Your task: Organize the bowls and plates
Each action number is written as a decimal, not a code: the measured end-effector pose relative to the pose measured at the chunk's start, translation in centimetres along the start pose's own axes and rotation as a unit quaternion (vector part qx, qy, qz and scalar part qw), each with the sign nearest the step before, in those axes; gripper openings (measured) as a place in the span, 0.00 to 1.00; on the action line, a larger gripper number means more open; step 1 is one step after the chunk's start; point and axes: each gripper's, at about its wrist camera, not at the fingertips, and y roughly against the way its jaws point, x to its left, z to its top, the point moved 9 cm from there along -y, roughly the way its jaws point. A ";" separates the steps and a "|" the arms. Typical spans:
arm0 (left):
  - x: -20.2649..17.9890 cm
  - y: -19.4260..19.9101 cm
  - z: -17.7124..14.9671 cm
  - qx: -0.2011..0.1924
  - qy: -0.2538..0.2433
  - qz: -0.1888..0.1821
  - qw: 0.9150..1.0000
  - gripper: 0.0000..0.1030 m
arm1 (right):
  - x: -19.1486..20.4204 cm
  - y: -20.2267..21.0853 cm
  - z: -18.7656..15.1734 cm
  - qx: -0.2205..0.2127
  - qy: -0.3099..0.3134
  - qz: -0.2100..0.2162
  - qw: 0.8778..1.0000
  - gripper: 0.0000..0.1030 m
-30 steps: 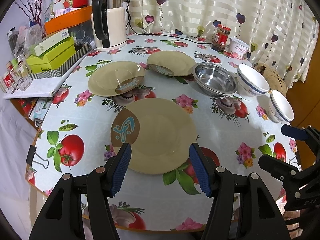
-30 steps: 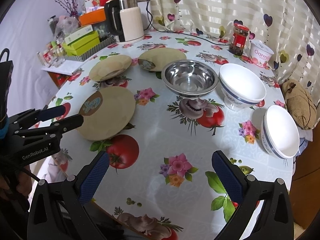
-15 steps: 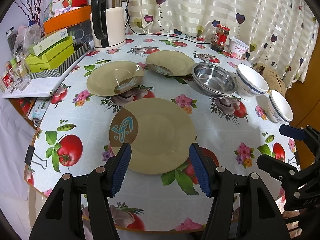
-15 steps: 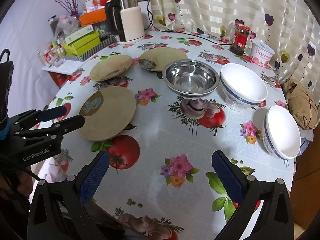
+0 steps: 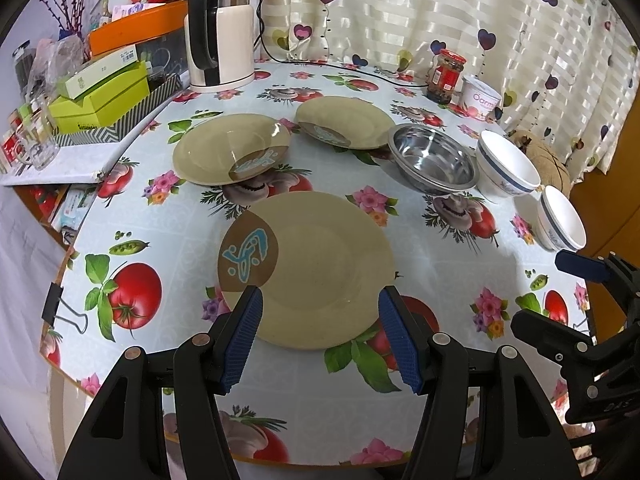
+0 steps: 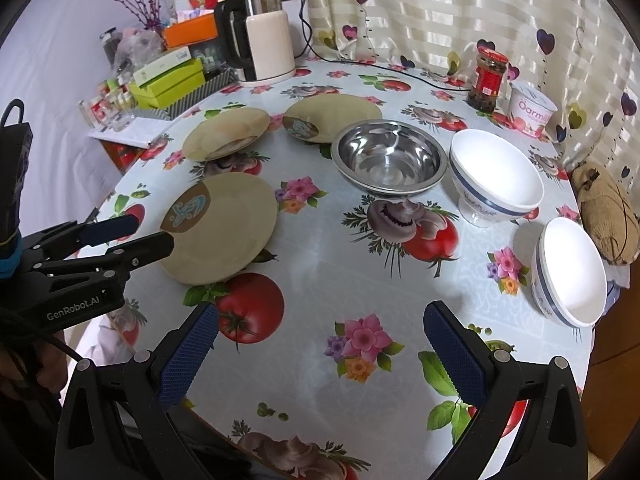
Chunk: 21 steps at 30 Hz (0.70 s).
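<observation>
Above the near plate (image 5: 308, 268), left gripper (image 5: 320, 312) and right gripper (image 6: 320, 332) jaws gape, both empty

light: bright, even | shadows: soft | focus: sharp | edges: fisheye-warped, black vignette

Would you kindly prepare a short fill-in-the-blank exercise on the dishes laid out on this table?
1. The tan plates on the table number ____.
2. The steel bowl stands between a tan plate and a ____ bowl with a blue band.
3. The left gripper has its fingers ____, either side of the nearest plate.
4. The right gripper holds ____.

Missing words: three; white; open; nothing
</observation>
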 end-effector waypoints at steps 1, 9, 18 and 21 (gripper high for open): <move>0.2 -0.1 0.1 0.000 0.001 -0.001 1.000 0.59 | 0.1 -0.1 0.1 0.000 0.001 0.000 1.000 1.00; 0.9 -0.5 0.4 0.005 0.008 0.001 1.000 0.59 | 0.3 -0.5 0.6 0.006 0.011 0.002 1.000 1.00; 2.0 -1.2 0.9 0.007 0.024 -0.007 1.000 0.59 | 1.0 -1.4 1.6 0.007 0.026 0.008 1.000 1.00; 2.5 -1.4 1.2 0.006 0.027 -0.008 1.000 0.59 | 1.3 -1.7 2.2 0.006 0.033 0.010 0.999 1.00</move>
